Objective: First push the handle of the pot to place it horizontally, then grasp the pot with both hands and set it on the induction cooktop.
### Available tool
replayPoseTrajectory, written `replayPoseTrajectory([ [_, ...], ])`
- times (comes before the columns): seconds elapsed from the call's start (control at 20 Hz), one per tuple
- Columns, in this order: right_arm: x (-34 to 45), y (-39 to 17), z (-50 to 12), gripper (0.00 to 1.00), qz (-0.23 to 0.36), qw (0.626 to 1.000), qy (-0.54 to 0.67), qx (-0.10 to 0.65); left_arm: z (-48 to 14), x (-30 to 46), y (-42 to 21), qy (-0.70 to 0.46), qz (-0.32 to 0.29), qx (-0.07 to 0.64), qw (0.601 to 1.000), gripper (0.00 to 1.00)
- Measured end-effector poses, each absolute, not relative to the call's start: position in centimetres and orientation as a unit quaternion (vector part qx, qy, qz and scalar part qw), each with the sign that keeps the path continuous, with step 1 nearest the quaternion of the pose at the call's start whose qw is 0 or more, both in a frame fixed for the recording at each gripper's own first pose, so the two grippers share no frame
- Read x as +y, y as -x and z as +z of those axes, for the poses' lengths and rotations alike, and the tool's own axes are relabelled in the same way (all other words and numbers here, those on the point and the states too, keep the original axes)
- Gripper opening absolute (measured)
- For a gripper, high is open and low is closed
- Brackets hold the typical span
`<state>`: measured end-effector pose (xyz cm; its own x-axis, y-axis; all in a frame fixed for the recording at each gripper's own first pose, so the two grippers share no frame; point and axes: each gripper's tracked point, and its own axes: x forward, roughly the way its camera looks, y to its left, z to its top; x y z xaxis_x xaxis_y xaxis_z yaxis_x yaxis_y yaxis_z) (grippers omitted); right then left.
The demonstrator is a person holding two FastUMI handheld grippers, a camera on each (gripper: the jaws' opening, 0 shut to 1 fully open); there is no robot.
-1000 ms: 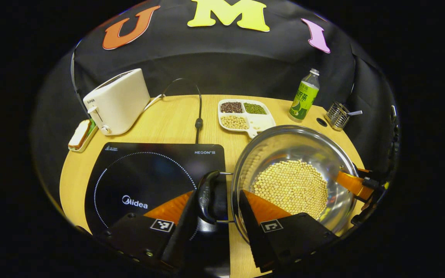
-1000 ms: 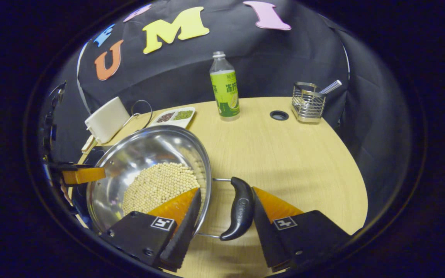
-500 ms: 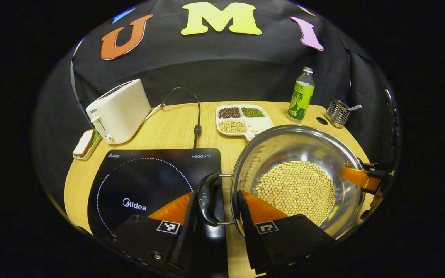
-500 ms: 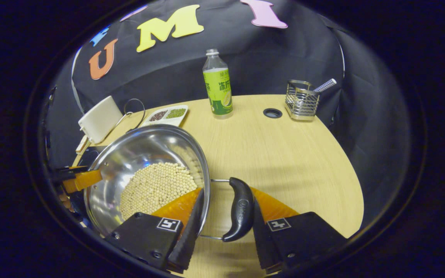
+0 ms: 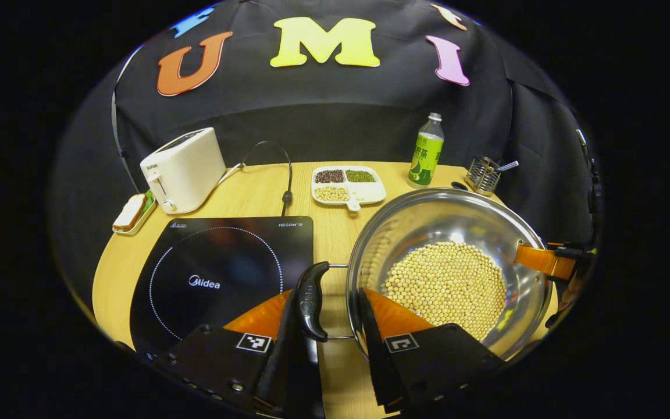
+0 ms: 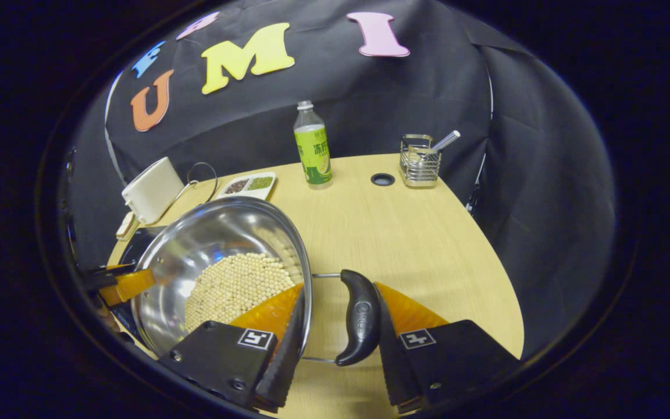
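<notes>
Currently left gripper [image 5: 328, 326] narrowed onto pot [image 5: 448, 270] side handle [image 5: 309, 301], fingers spanning handle and rim. Right gripper [image 6: 338, 326] likewise closed on opposite handle [image 6: 360, 317]. Pot, holding beans [image 5: 444, 285], between grippers; cooktop [image 5: 221, 276] ahead-left of left gripper, beside pot.

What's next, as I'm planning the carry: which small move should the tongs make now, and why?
Probably slide the pot sideways, kept level, toward the induction cooktop. The left tongs and right tongs each appear clamped at a pot handle, the cooktop lies just beside the pot on the left tongs' side, and the loose beans would shift if it tipped.
</notes>
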<state>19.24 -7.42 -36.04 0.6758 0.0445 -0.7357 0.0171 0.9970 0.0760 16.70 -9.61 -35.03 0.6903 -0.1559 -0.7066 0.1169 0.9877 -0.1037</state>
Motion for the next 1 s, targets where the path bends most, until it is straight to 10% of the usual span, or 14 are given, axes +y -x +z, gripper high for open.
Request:
replayPoseTrajectory([
  [1.0,6.8,-13.0,-29.4,0.65,0.071,0.925,-0.022,0.373,-28.3,4.3,-9.3,0.044,-0.012,0.325,0.944,0.56],
])
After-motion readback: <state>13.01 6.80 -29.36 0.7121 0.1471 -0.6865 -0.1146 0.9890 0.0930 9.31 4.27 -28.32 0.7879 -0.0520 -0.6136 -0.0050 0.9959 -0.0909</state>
